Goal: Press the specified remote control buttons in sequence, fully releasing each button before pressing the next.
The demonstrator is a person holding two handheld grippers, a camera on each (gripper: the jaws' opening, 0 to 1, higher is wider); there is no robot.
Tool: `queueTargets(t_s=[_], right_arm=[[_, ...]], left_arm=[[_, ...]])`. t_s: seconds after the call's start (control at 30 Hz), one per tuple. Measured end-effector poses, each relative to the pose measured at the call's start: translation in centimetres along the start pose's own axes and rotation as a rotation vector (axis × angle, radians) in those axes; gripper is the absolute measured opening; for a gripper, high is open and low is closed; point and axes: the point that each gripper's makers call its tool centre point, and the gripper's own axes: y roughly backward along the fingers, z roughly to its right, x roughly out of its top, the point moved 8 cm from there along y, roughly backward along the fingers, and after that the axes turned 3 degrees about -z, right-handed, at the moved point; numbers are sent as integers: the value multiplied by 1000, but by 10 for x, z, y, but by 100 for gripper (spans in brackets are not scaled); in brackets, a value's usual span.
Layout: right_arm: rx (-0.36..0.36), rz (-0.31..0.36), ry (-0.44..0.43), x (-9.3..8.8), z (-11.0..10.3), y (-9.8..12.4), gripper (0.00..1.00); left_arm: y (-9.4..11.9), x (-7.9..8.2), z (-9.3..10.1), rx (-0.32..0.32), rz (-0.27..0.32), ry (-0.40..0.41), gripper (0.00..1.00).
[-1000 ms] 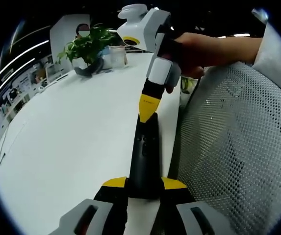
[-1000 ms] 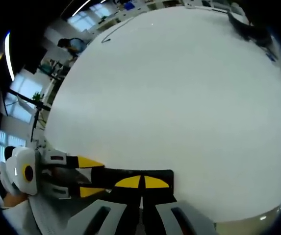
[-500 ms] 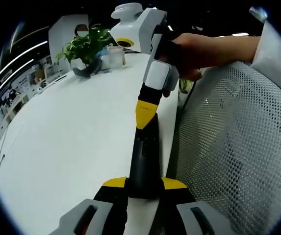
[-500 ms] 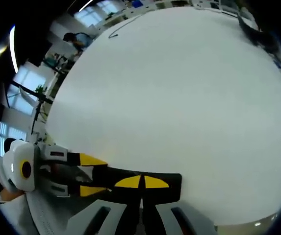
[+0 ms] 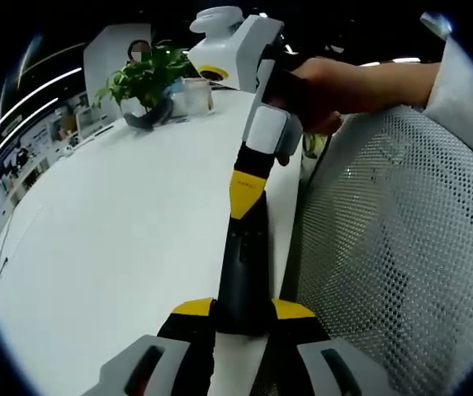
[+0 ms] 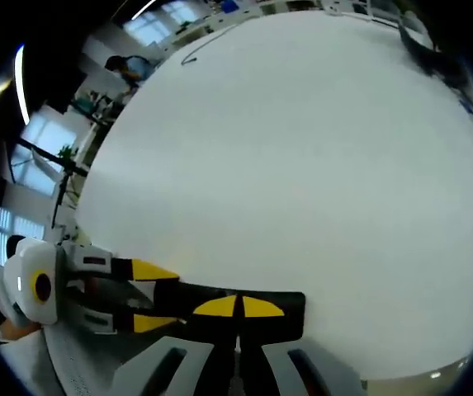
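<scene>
The left gripper [image 5: 244, 310] pinches the near end of the black remote control [image 5: 243, 264] at 6 o'clock, at the white table's [image 5: 120, 223] edge. The right gripper [image 5: 246, 191], jaws pressed together, tips on the remote's far end at 12 o'clock. The left gripper view adds a potted plant [image 5: 147, 78] and mesh chair [image 5: 393, 247]; the right gripper view shows bare tabletop.
</scene>
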Motion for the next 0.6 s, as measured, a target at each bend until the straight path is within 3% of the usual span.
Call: queueTargets(t_s=[0.3, 0.6], right_arm=[[19, 12, -18, -1, 1, 1, 0], [-2, 10, 45, -1, -2, 0, 0]], left_arm=[[0, 0, 0, 3, 2, 5, 25], [0, 0, 0, 3, 0, 4, 25]])
